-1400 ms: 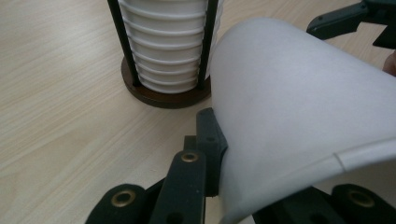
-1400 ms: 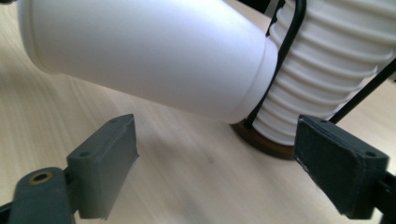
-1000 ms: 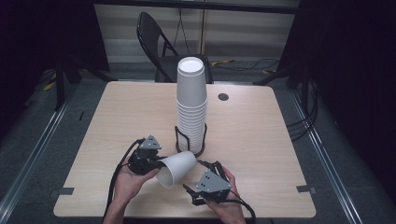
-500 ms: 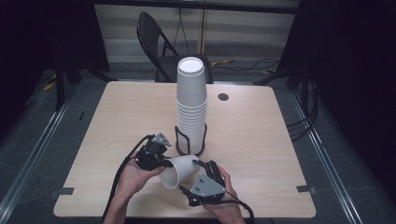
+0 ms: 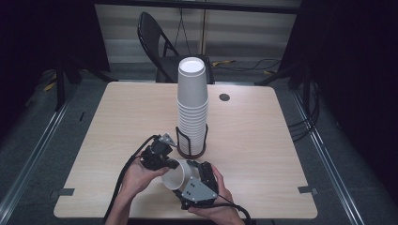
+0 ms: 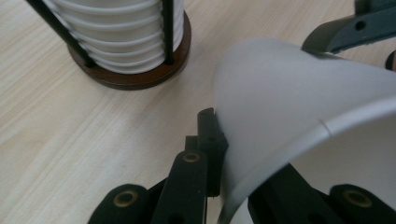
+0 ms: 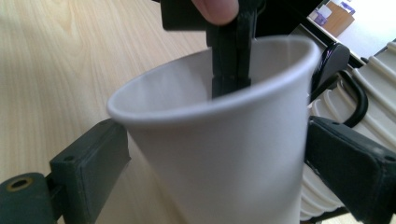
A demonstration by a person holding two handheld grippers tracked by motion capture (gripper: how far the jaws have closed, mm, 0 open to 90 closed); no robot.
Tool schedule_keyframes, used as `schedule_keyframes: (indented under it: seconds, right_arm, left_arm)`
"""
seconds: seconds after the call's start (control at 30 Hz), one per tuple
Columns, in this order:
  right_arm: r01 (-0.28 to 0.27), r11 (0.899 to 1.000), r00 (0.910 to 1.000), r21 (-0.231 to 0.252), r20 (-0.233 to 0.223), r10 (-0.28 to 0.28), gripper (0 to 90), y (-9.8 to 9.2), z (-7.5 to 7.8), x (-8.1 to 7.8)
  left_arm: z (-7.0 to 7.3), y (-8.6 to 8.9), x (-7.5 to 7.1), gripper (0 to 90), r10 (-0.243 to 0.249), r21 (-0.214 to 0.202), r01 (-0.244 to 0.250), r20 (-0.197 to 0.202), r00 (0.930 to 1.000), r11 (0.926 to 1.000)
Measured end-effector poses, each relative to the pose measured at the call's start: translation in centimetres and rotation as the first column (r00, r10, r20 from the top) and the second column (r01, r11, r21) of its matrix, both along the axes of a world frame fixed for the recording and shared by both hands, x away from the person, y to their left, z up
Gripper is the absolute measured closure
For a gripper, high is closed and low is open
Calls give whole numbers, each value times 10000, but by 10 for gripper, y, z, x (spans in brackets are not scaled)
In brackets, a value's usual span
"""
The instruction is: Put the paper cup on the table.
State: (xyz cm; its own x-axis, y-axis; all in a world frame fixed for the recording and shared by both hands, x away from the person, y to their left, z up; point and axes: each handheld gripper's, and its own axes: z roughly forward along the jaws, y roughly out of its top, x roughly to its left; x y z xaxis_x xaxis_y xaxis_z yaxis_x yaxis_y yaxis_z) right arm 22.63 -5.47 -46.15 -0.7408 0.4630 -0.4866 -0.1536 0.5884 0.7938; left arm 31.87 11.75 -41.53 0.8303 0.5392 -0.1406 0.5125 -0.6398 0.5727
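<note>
Loose paper cup point(image 5: 177, 174) held sideways above the table's point(image 5: 263, 154) near edge (just in front of the cup stack point(image 5: 192, 108)), left gripper point(image 5: 162, 159) pinching its rim, right gripper point(image 5: 195, 176) clamping its body.

My left tool point(image 5: 165, 161) sits low in my left hand point(image 5: 136, 176) with its jaws pinched together on a thin wall, while my right tool point(image 5: 193, 174), cradled in my right hand point(image 5: 213, 206), has its jaws spread wide and pressing inward.

Table evenly lit, surroundings dark, close-ups blurred.
</note>
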Motion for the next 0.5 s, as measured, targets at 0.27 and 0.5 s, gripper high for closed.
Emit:
schedule_keyframes:
  seconds: [0.27,0.5]
  right_arm:
    - [30,10000,9996,-16,281,-30,72,7,4,1]
    - [-106,9999,9992,-5,388,106,74,10,5,3]
  left_arm:
    - [1,-3,-2,876,-205,-320,201,-112,9997,9993]
    - [-1,-7,0,870,-233,-554,213,-359,9991,9982]
